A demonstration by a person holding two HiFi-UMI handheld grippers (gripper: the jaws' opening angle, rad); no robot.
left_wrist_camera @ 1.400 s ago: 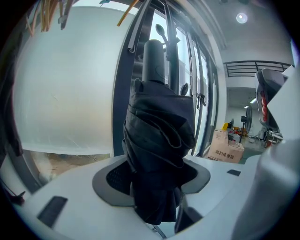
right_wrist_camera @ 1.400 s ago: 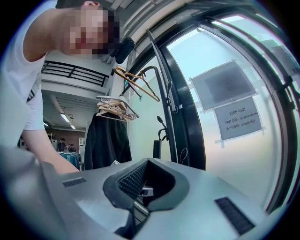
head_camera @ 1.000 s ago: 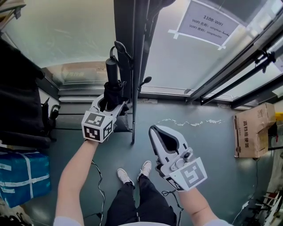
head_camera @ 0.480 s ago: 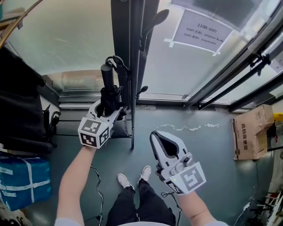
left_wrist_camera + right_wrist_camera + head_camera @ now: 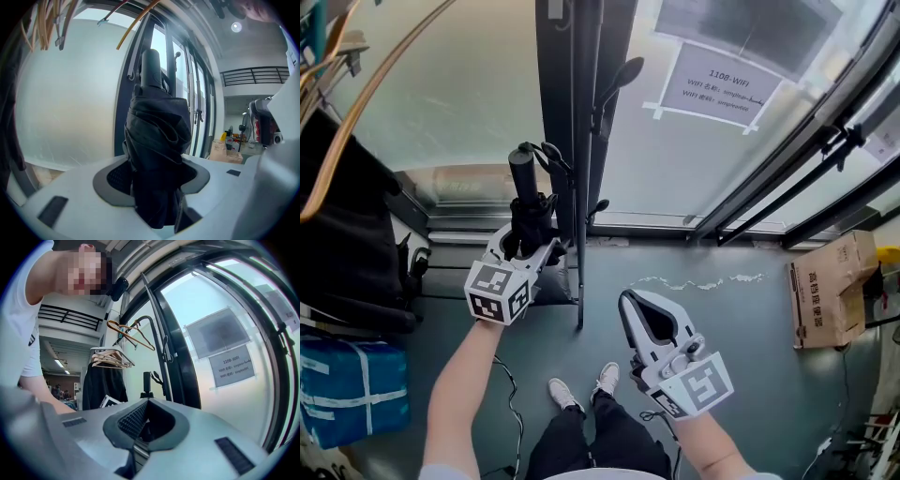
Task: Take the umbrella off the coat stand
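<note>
My left gripper [image 5: 528, 246] is shut on a folded black umbrella [image 5: 530, 211], which stands upright between its jaws close to the left of the coat stand's thin pole [image 5: 580, 253]. The umbrella's handle [image 5: 521, 169] points up, and its strap loop [image 5: 551, 152] lies against the stand; I cannot tell if it still hangs on a hook. In the left gripper view the bunched fabric of the umbrella [image 5: 157, 131] fills the jaws. My right gripper [image 5: 628, 300] hovers lower right of the pole, shut and holding nothing. From the right gripper view the umbrella [image 5: 146, 381] shows beyond the jaws.
A dark window post [image 5: 567, 94] rises right behind the stand, with glass on both sides and a paper notice [image 5: 720, 84]. At the left are a black coat [image 5: 342, 225], wooden hangers [image 5: 366, 103] and a blue package [image 5: 347, 384]. A cardboard box [image 5: 825, 291] lies right.
My left gripper has lifted the umbrella a little along the stand. The right gripper has risen slightly. The head view has tilted upward.
</note>
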